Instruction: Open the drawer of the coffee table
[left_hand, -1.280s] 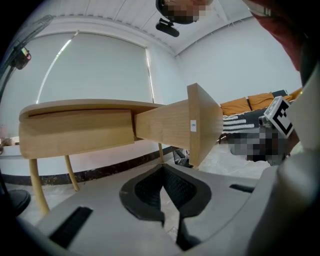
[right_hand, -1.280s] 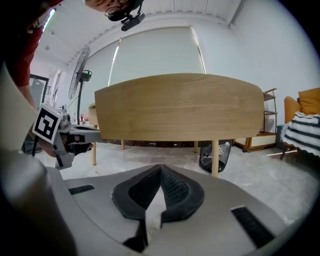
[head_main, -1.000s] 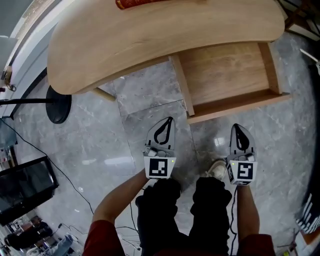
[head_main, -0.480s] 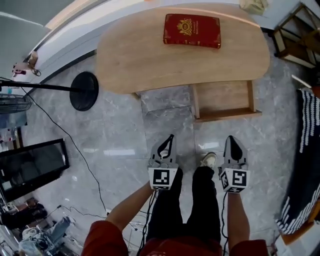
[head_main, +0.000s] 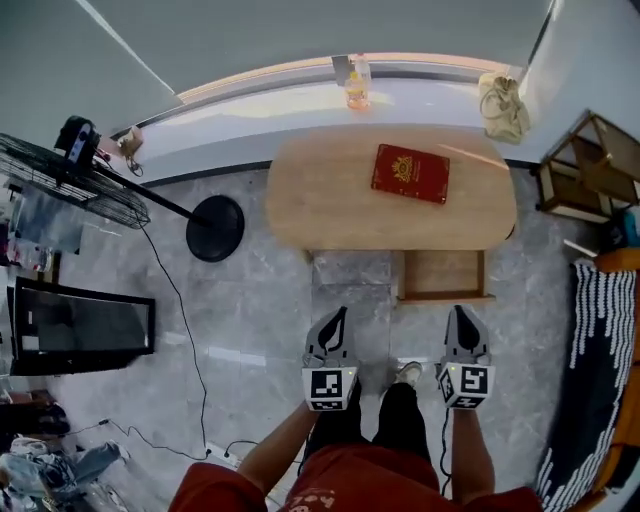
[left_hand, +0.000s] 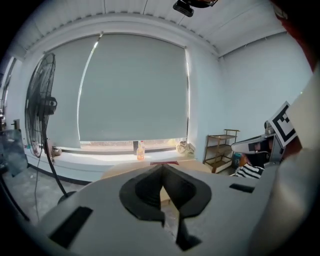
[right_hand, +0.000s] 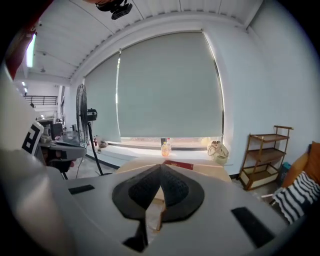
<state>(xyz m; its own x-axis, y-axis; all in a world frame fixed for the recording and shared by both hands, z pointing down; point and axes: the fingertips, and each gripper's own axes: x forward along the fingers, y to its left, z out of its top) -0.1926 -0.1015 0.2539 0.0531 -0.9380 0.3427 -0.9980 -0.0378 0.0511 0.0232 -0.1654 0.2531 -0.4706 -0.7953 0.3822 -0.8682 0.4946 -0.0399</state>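
Note:
The oval wooden coffee table (head_main: 330, 200) stands below me near the window, a red book (head_main: 411, 173) lying on its top. Its drawer (head_main: 441, 275) is pulled out towards me on the right side and looks empty. My left gripper (head_main: 339, 313) and right gripper (head_main: 458, 311) hang side by side high over the floor, short of the drawer and touching nothing. Both are shut and empty. In the left gripper view, the left gripper (left_hand: 161, 168) points towards the table and window. The right gripper (right_hand: 160, 168) aims at the same spot in its own view.
A standing fan (head_main: 70, 170) with a round base (head_main: 215, 228) stands left of the table, a dark screen (head_main: 80, 328) farther left. A wooden shelf (head_main: 590, 170) and striped cloth (head_main: 600, 370) are on the right. On the sill sit a bottle (head_main: 355, 90) and a bag (head_main: 503, 105).
Both grippers and the head camera have risen well above the table, which now looks small and far. The drawer stays pulled out. Both grippers stay shut.

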